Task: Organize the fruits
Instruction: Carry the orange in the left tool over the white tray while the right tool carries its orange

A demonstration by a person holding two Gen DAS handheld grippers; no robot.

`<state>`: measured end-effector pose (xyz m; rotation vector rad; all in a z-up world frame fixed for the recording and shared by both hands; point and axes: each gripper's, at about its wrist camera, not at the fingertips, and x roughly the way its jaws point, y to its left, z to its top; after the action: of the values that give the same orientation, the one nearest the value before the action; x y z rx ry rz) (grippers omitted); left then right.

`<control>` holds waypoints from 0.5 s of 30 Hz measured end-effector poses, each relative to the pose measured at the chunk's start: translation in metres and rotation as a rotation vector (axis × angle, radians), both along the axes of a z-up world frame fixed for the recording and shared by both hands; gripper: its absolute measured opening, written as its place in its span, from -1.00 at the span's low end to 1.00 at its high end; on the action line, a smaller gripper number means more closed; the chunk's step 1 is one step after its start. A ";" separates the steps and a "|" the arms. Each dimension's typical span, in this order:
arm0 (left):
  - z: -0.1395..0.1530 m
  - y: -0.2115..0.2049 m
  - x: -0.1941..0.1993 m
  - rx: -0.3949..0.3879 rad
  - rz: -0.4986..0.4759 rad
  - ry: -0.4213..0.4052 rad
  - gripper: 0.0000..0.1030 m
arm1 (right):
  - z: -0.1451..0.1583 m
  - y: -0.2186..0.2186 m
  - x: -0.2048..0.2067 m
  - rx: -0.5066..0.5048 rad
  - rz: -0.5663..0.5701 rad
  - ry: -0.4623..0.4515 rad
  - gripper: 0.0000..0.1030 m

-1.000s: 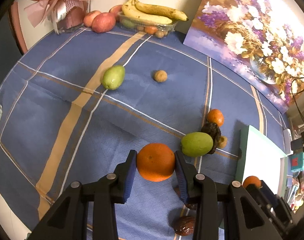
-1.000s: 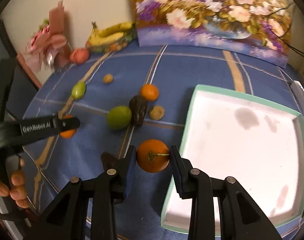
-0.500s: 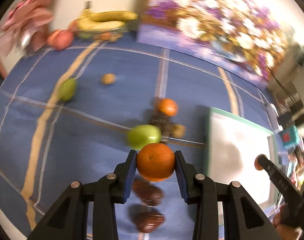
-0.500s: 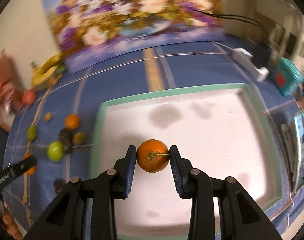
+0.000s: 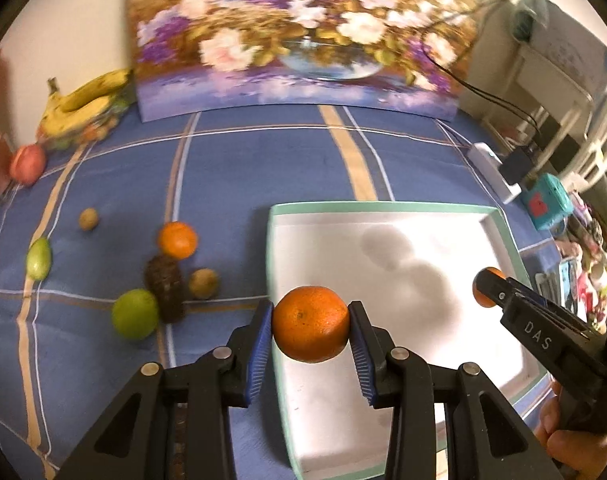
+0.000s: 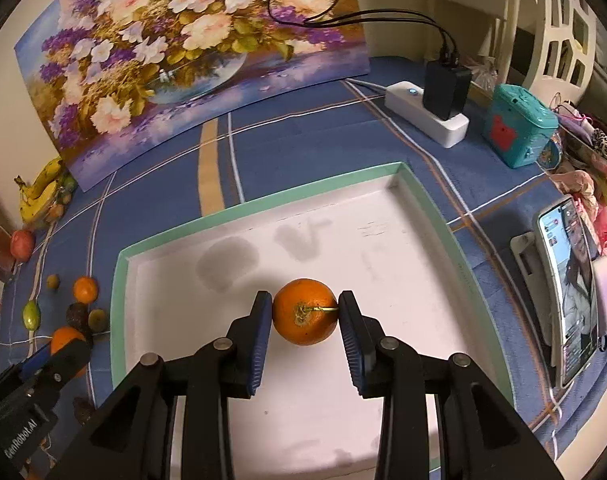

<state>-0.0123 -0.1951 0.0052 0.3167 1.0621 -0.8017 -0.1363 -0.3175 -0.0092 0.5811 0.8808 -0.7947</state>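
Left gripper: pinching an orange, hanging over the tray's near-left rim.
Right gripper: clamping a second orange above the tray middle, probably for release.
Loose fruits: waiting on the cloth, left of the tray.

The left gripper and right gripper are matte black, with ribbed blue pads lining the jaws and silver screw heads at the pivots. White lettering reads "DAS" on one, "GenRobot.AI" on the other.
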 end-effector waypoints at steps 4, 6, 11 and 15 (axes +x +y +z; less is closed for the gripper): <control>-0.006 -0.011 -0.009 0.017 -0.031 -0.001 -0.23 | 0.000 -0.003 -0.004 -0.001 0.000 0.006 -0.31; -0.010 -0.016 -0.012 0.029 -0.042 0.001 -0.23 | -0.001 -0.004 -0.005 0.000 -0.002 0.008 -0.31; -0.019 -0.024 -0.018 0.062 -0.054 0.011 -0.23 | -0.004 -0.008 -0.010 0.009 -0.012 0.019 -0.31; -0.025 -0.026 -0.020 0.080 -0.055 0.021 -0.23 | -0.006 -0.011 -0.014 0.024 -0.024 0.026 -0.31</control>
<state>-0.0322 -0.2214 -0.0200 0.4070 1.1109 -0.8142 -0.1501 -0.3288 -0.0153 0.6043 0.9099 -0.8165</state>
